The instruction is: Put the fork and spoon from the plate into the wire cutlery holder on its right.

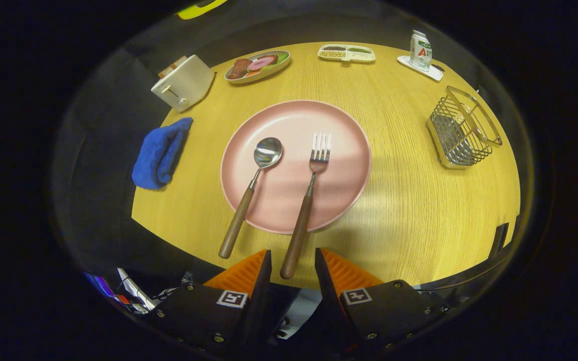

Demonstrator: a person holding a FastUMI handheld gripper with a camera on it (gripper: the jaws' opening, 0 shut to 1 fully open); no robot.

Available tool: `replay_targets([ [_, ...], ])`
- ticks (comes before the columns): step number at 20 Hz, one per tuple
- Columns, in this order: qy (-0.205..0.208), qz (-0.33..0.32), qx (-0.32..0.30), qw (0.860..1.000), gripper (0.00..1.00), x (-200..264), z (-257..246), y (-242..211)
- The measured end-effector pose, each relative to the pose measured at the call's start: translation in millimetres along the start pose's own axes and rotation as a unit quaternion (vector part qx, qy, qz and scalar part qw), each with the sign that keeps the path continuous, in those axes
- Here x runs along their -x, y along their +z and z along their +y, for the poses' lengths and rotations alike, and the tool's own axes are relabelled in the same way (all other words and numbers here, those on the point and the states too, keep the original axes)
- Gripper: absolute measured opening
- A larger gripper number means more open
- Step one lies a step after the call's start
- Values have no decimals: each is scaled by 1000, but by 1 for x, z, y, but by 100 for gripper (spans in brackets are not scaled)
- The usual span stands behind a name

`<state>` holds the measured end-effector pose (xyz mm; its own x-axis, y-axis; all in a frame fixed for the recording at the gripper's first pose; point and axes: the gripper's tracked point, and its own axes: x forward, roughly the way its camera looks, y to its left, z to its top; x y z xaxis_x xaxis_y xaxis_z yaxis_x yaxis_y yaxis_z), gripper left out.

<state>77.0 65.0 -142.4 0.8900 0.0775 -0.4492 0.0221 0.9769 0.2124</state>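
A pink plate (339, 135) lies in the middle of the wooden table. On it rest a spoon (250, 194) on the left and a fork (307, 199) on the right, both with brown wooden handles that stick out over the plate's near rim. My gripper (293, 256) hangs above the table's near edge, open, with the end of the fork's handle showing in the gap between its fingers; I cannot tell if it is level with the handle. The wire cutlery holder (462, 129) stands to the right of the plate, with nothing in it.
A blue cloth (160, 153) lies left of the plate, a white toaster (183, 82) behind it. At the table's far edge sit a dish of food (258, 65), a divided snack tray (346, 52) and a carton on a coaster (420, 50).
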Motion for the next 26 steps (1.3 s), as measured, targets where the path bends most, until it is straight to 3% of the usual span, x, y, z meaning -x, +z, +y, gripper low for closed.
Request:
replay_targets([
  [3,-5,6,-18,1000,54,-9,-1,0],
  [5,-4,18,-31,999,33,-13,1,-4],
  [8,-18,28,-45,998,15,-9,-5,-6],
  [10,-18,29,-58,998,15,-11,-5,-6],
  [11,-14,28,-63,997,8,-8,-3,-6],
  [16,14,12,-83,996,4,2,2,4],
  [21,0,-31,-76,997,4,33,-12,28],
  [26,-18,-74,-113,991,4,75,-47,49],
])
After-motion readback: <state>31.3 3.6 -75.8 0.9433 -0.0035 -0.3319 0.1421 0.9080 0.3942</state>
